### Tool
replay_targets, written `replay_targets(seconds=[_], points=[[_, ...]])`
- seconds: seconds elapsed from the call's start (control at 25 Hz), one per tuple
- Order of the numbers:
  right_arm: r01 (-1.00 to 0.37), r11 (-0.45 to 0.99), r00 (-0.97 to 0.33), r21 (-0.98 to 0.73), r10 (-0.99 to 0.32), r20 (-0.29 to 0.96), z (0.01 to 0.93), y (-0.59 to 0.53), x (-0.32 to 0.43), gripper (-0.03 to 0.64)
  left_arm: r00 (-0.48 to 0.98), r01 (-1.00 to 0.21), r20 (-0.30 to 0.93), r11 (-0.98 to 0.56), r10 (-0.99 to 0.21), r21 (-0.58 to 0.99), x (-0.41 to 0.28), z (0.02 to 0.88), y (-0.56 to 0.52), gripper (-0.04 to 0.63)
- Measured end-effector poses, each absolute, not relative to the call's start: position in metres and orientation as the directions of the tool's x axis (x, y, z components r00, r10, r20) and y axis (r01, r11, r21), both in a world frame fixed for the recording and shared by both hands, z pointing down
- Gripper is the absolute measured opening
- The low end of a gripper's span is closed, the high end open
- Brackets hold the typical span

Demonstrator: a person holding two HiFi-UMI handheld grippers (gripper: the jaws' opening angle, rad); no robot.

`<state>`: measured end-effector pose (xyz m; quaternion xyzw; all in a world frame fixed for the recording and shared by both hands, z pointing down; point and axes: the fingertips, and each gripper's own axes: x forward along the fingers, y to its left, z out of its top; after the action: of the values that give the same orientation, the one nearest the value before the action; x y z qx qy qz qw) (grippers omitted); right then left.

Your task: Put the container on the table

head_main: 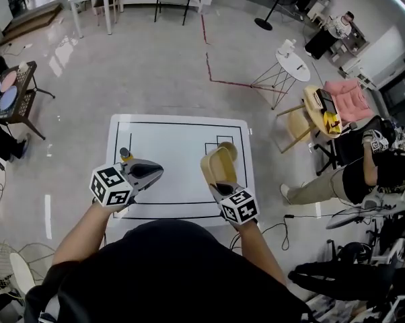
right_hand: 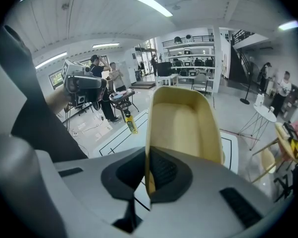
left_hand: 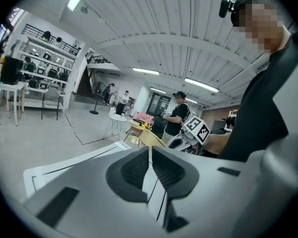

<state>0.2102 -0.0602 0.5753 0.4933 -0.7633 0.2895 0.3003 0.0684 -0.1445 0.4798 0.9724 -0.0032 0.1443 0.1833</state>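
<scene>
Grey-bodied right gripper [right_hand: 148, 177], nearest item, low right in the head view: jaws closed onto the near side wall of the container, one pad inside the wall and one outside

Grey-bodied left gripper [left_hand: 150, 168], low left in the head view: jaws brought together, tips meeting, nothing between them; held over the left part of the counter, pointing towards the right gripper

Container [right_hand: 184, 120]: tan, oblong, rounded corners, empty; gripped by its wall and projecting away from the right gripper, held over the right half of the counter; whether its far end touches the surface cannot be told

Counter [head_main: 175, 140]: white top, black outline rectangle, smaller black boxes drawn at the far right

Small bottle [head_main: 125, 155]: yellow body, dark cap, upright on the left side of the counter, just beyond the left gripper

Round tan item [head_main: 229, 149]: on the counter just beyond the container, partly hidden by it

Floor [head_main: 149, 66]: pale, glossy, marked with a red tape line [head_main: 208, 64] past the counter

Chair [head_main: 344, 99]: wooden, pink cushion, far right

Person [head_main: 364, 173]: seated to the right, well apart from the counter
</scene>
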Motion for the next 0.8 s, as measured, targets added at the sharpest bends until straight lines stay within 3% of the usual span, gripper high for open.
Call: replay_targets(seconds=[0.8], points=[[-0.897, 0.402, -0.385, -0.185, -0.501, 0.775, 0.617, -0.074, 0.22, 0.008, 0.95, -0.153, 0.311, -0.919, -0.034, 0.364, 0.07, 0.49, -0.152, 0.026]])
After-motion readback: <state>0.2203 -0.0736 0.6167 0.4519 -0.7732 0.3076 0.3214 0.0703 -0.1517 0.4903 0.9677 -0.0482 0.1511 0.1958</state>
